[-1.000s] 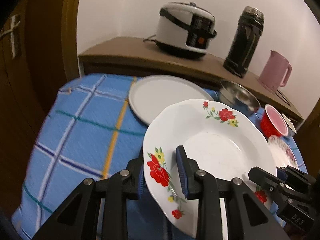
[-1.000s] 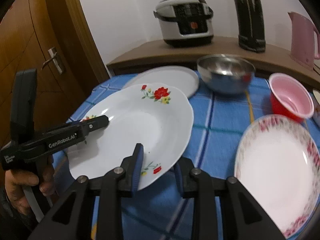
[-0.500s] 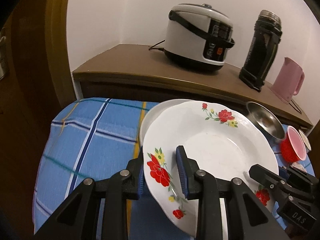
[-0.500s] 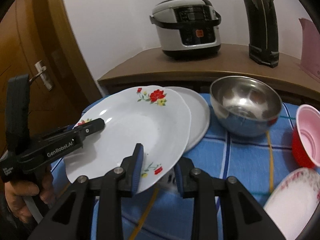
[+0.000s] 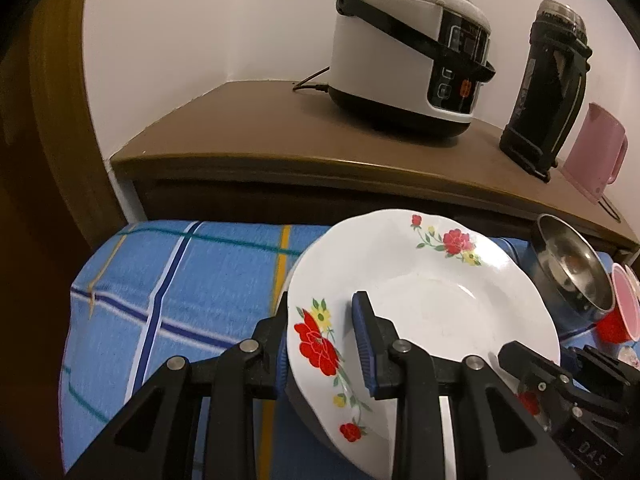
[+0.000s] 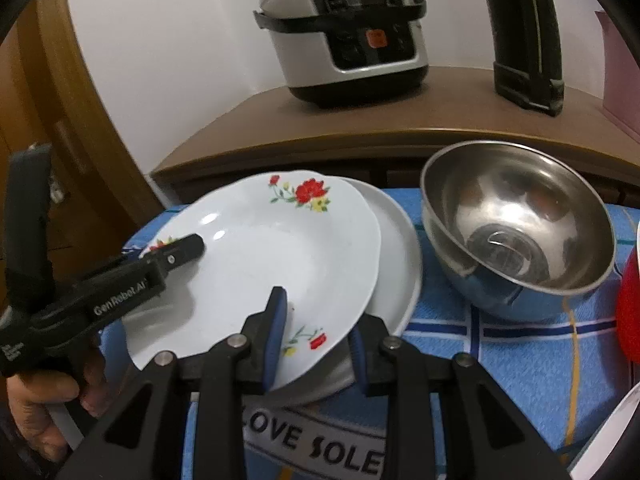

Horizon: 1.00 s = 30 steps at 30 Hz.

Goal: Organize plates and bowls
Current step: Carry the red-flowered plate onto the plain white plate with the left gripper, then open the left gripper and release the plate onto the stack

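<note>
Both grippers, left and right, are clamped on the flowered plate's rim. A second ago it was short of the plain plate; now it hangs right over it, so stacking looks close.

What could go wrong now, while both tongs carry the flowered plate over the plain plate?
1. The flowered plate is pinched only at its rim by the left tongs and right tongs; uneven release could tip it.
2. It sits offset over the plain plate, so it may slide.
3. The steel bowl stands close by and could be knocked.
</note>
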### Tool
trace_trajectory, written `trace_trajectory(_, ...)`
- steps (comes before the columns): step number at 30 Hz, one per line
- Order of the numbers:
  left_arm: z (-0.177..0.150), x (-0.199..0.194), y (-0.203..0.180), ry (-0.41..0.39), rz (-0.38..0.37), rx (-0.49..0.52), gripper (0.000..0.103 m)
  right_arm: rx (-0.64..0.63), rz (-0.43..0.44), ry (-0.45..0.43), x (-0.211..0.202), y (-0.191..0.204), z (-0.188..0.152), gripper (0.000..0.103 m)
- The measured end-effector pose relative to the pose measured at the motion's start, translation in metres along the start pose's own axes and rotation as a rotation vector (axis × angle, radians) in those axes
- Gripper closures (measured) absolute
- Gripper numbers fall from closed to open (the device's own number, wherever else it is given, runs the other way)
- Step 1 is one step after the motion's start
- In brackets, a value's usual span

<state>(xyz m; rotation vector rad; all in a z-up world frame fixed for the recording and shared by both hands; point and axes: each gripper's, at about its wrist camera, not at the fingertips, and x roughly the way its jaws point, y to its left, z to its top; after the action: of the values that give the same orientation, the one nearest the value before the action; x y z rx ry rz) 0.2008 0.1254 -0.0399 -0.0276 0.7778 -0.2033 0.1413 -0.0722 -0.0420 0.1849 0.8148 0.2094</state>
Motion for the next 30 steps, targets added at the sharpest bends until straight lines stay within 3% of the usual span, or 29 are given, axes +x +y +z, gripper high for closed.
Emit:
trace_trajectory(14, 0.003, 0.008, 0.005, 0.026, -0.018, -0.057, 0.072, 0.019, -0.016, 0.03, 0.015, -0.001, 0.006, 0.073)
trace_trajectory(19, 0.003, 0.007, 0.006, 0.026, -0.021, -0.067, 0.071, 0.004, -0.025, 0.044, 0.019, 0.003, 0.006, 0.067)
trace_trajectory(21, 0.003, 0.005, 0.006, 0.022, -0.016, -0.063, 0.071, -0.003, -0.03, 0.025, 0.015, 0.004, 0.005, 0.059)
trace_trajectory(23, 0.004, -0.001, 0.005, -0.006, 0.019, -0.045, 0.063, -0.01, -0.031, 0.004, 0.011, 0.005, 0.004, 0.053)
trace_trajectory(25, 0.005, -0.01, 0.007, -0.049, 0.052, -0.039, 0.039, -0.014, -0.038, -0.016, 0.006, 0.006, 0.001, 0.042)
trace_trajectory(27, 0.006, -0.018, 0.011, -0.091, 0.077, -0.049, 0.036, -0.026, -0.032, -0.039, 0.0, 0.009, -0.001, 0.034)
trace_trajectory(30, 0.006, -0.026, 0.017, -0.123, 0.13, -0.054, 0.036, -0.059, -0.042, -0.064, -0.009, 0.015, -0.008, 0.034)
